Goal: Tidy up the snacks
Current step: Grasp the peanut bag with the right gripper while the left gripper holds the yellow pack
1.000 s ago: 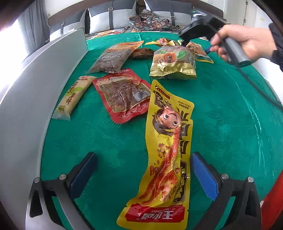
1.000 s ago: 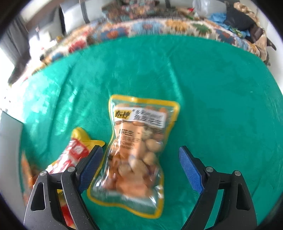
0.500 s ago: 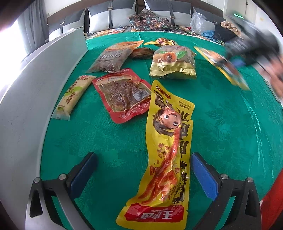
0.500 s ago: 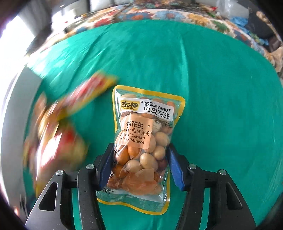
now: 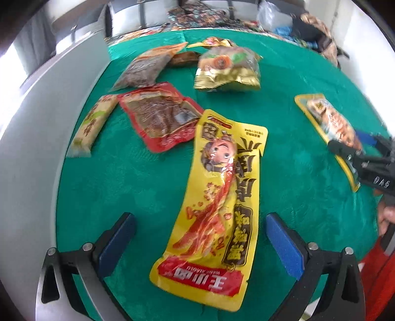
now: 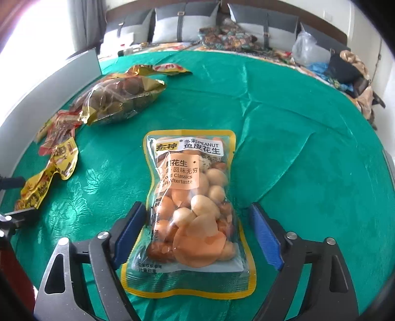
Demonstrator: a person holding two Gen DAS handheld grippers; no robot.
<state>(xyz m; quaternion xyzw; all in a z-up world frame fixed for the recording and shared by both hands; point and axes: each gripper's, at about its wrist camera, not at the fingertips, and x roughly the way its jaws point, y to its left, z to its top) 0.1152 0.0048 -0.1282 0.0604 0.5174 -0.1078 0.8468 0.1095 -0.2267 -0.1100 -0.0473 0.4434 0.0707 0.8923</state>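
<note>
A clear peanut bag with a yellow rim [image 6: 190,207] lies on the green cloth between the fingers of my right gripper [image 6: 197,232], which is open; the left pad touches the bag and the right pad stands apart. The bag also shows in the left wrist view [image 5: 330,126], with the right gripper [image 5: 355,145] at its near end. My left gripper [image 5: 200,237] is open and empty, straddling a long yellow snack pack [image 5: 217,205] without touching it.
A red pack [image 5: 160,118], a pale bar [image 5: 91,123], a brown bag [image 5: 145,66] and a gold bag [image 5: 227,69] lie at the back left of the green cloth [image 5: 284,81]. A grey wall [image 5: 29,138] borders the left. Sofa cushions [image 6: 187,22] stand behind.
My right gripper carried the peanut bag to the right side of the cloth, set it down and opened. My left gripper has stayed over the yellow pack.
</note>
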